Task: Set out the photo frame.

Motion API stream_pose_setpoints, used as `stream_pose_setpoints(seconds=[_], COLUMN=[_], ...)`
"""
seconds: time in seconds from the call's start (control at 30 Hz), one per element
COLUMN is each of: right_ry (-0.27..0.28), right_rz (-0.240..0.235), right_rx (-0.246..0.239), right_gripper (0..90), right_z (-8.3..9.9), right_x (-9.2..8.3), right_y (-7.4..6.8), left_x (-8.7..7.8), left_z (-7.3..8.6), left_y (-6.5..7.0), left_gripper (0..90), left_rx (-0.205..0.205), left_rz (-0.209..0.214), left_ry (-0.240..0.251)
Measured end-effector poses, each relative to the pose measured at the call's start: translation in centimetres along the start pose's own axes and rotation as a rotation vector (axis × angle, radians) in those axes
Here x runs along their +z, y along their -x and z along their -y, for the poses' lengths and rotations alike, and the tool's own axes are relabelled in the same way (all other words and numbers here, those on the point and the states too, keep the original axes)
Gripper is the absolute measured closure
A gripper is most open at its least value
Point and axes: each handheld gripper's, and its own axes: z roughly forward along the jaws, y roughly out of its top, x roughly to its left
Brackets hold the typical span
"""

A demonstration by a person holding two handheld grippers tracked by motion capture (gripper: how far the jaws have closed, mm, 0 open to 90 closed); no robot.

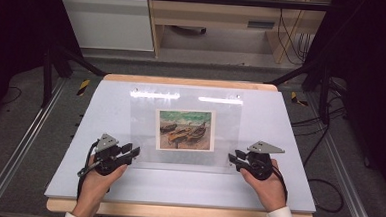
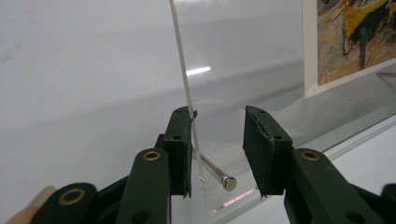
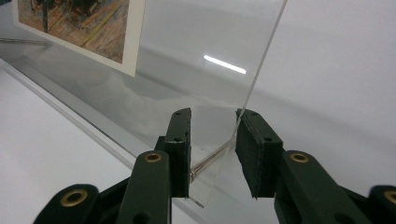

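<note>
A: Left of the high view first: the left gripper (image 1: 128, 152) sits at the lower left corner of the frame (image 1: 185, 130), a clear acrylic sheet standing near the middle of the picture with its long axis running left to right.

B: And up close in the left gripper view?

A: The sheet's edge runs up from between the jaws, hard against the left pad (image 2: 182, 140); the right pad stands clear. So the jaws are parted around the corner, not clamped on it. A steel pin (image 2: 215, 173) with a flat round head pokes through the sheet low down, right in the gap.

B: The frame looks glossy.

A: Very. Smooth, see-through, thin, light strips glinting off it. The print (image 1: 185, 130) sandwiched in the centre is matte, boats in ochre and green with a white border. It all sits on a pale, plain board (image 1: 106, 104).

B: Over to the right side.

A: Mirror image. The right gripper (image 1: 235, 158) is at the lower right corner, equally near. In the right gripper view the sheet's edge climbs from the right pad (image 3: 254, 149), seemingly touching it, while the left pad stays off. Another pin (image 3: 208, 163) crosses the gap. Jaws apart here too, nothing squeezed.

B: So what counts next?

A: I'd say each corner lies dead ahead between its jaws; closing squarely across the thin sheet, clear of the pins, looks like the key.
</note>
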Motion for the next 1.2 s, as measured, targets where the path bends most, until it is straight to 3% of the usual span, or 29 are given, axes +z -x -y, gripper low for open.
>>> stream_pose_setpoints(seconds=[1.2], right_ry=[-0.008], right_rz=[0.010], right_rx=[-0.004], right_gripper=[70.3], right_z=[0.59], right_x=[-0.38], right_y=[-0.33], left_x=[-0.42], left_z=[0.50], left_y=[0.11], left_gripper=[65.7], left_rx=[-0.006], left_rz=[0.009], left_ry=[-0.012])
